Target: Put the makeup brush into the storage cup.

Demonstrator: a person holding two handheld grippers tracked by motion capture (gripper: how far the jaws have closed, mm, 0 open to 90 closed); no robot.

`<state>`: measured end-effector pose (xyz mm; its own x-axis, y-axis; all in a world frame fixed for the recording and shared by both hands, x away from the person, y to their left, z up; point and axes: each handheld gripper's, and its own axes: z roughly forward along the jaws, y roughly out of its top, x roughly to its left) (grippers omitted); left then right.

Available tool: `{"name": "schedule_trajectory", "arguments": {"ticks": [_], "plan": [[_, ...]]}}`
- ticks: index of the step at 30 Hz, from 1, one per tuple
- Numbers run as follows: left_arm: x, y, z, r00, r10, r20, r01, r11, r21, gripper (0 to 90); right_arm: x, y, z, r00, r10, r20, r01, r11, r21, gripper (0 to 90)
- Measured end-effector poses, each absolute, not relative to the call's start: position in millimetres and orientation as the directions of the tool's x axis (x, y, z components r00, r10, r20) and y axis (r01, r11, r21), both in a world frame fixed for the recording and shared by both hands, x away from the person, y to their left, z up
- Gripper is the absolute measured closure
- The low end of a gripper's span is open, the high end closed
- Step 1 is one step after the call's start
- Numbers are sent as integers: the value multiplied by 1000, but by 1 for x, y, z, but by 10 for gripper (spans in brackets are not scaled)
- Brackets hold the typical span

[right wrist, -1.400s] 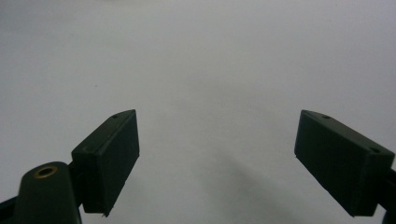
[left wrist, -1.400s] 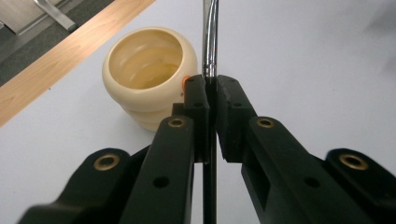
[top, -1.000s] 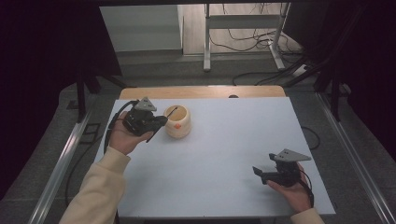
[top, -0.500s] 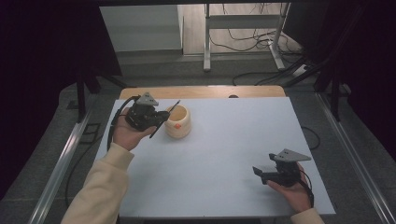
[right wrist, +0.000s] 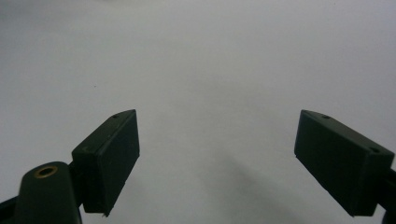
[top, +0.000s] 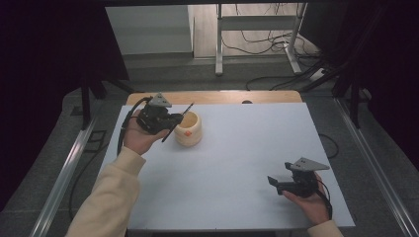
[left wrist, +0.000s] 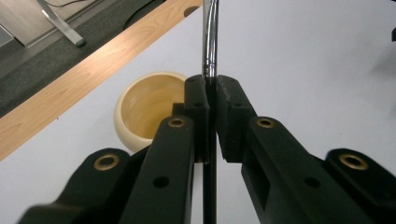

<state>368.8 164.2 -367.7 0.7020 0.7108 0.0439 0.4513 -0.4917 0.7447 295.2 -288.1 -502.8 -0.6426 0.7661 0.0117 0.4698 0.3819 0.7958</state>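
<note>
Over by the far left corner of the desk [top: 237,163], the left gripper [top: 174,121] is held up off the surface in the person's left hand [top: 141,139]; its jaws are pressed together on a thin rod [top: 178,122], dark along the lower part and shiny metal above the jaws as the left gripper view shows it [left wrist: 210,46]; the rod slants, its upper end pointing toward the far edge and its lower end toward the near left. Just beside that gripper, on its right, a small cream bowl [top: 188,129] stands upright on the desk with an orange mark on its side; from the left gripper view the bowl [left wrist: 149,105] sits below and behind the left jaw, its inside looking bare; whether the rod touches the bowl cannot be told. A strip of light wood [top: 217,96] runs along the far edge of the desk. Near the near right corner, well apart from the bowl, the right gripper [top: 274,183] rests low in the person's right hand [top: 309,200], pointing toward the left edge; its jaws stand wide apart with nothing between them, plain pale desk showing beyond them in the right gripper view [right wrist: 215,163]. A pale yellow sleeve [top: 108,197] covers the left forearm.
</note>
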Motion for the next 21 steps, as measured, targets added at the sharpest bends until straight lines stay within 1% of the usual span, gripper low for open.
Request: {"name": "schedule_trajectory", "arguments": {"ticks": [21], "plan": [[381, 157, -364, 687, 726, 38, 445, -462, 767, 839, 295, -288, -503, -644, 765, 9, 468, 386, 795, 139]]}}
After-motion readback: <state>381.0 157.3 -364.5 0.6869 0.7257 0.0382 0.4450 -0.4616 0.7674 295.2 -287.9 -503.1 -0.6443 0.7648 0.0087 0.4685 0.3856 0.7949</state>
